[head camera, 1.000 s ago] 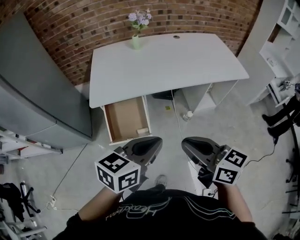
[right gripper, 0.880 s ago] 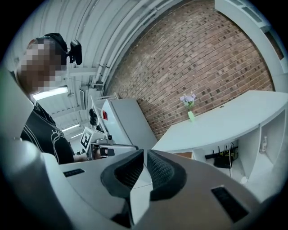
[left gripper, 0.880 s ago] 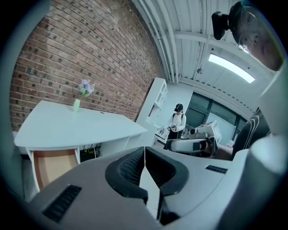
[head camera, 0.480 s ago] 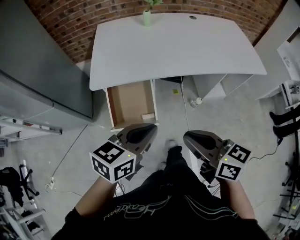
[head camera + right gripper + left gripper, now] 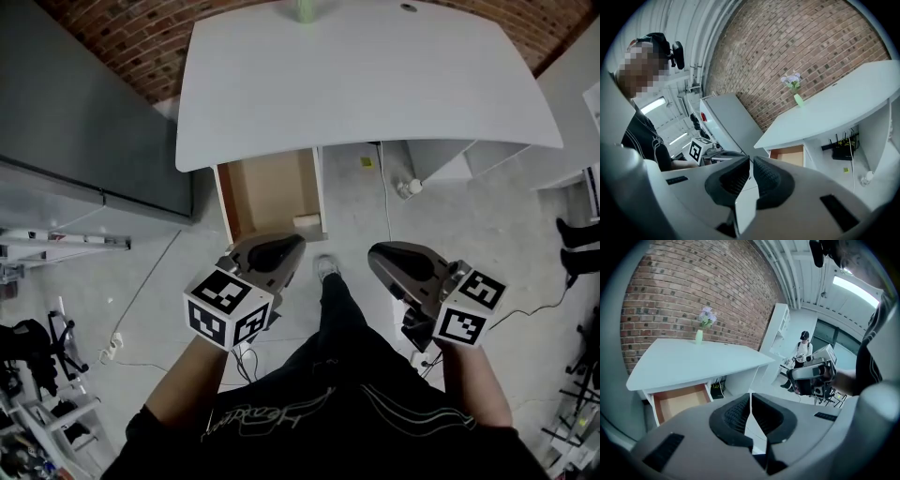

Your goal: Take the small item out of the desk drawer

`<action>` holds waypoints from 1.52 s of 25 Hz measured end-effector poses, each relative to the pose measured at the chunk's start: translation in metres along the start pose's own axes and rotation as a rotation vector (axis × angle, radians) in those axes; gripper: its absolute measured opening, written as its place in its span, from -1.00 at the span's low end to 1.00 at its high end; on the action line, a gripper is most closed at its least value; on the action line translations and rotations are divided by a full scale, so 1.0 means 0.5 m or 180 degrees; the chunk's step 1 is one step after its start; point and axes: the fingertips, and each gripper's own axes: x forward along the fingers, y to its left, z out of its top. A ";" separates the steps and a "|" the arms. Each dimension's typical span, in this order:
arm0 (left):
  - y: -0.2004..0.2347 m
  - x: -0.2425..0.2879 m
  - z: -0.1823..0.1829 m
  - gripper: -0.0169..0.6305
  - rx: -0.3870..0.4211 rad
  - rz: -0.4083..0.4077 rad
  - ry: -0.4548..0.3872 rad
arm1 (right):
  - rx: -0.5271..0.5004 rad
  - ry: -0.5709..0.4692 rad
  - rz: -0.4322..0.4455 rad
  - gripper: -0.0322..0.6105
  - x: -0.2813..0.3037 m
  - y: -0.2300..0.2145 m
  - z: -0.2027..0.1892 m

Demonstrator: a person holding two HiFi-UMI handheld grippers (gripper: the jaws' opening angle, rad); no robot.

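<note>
Hovering closed and empty, left claw [image 5: 750, 394] and right claw [image 5: 751, 160] are facing the open light-wood drawer [image 5: 267, 192] under the white bench [image 5: 375, 84].

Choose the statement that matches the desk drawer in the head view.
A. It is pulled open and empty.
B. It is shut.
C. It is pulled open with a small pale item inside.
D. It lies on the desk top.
C: the drawer stands pulled out from under the white desk, and a small pale item lies in its near right corner.
</note>
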 end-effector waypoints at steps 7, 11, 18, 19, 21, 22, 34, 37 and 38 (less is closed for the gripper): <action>0.090 0.118 -0.059 -0.86 0.0295 -0.0032 0.0475 | 0.0220 0.0155 0.0003 -0.73 0.066 -0.123 -0.029; 0.135 0.193 -0.112 -0.86 0.0656 -0.0062 0.0788 | 0.0259 0.0270 -0.0029 -0.73 0.094 -0.184 -0.057; 0.199 0.290 -0.207 -0.65 0.1533 -0.0224 0.1358 | 0.0489 0.0433 -0.0022 -0.73 0.115 -0.257 -0.138; 0.212 0.302 -0.221 -0.63 0.1639 -0.0236 0.1442 | 0.0502 0.0456 -0.0041 -0.73 0.115 -0.267 -0.148; 0.236 0.326 -0.249 -0.58 0.1796 -0.0276 0.1592 | 0.0527 0.0475 -0.0079 -0.73 0.115 -0.289 -0.163; 0.244 0.338 -0.262 -0.56 0.1829 -0.0310 0.1648 | 0.0547 0.0471 -0.0090 -0.73 0.114 -0.299 -0.169; 0.358 0.464 -0.431 -0.39 0.1934 -0.0447 0.2197 | 0.1011 0.0691 -0.0073 -0.73 0.137 -0.378 -0.310; 0.370 0.490 -0.468 -0.36 0.1920 -0.0520 0.2302 | 0.1087 0.0728 -0.0074 -0.73 0.140 -0.395 -0.334; 0.372 0.498 -0.478 -0.35 0.1910 -0.0549 0.2335 | 0.1110 0.0741 -0.0084 -0.73 0.141 -0.401 -0.341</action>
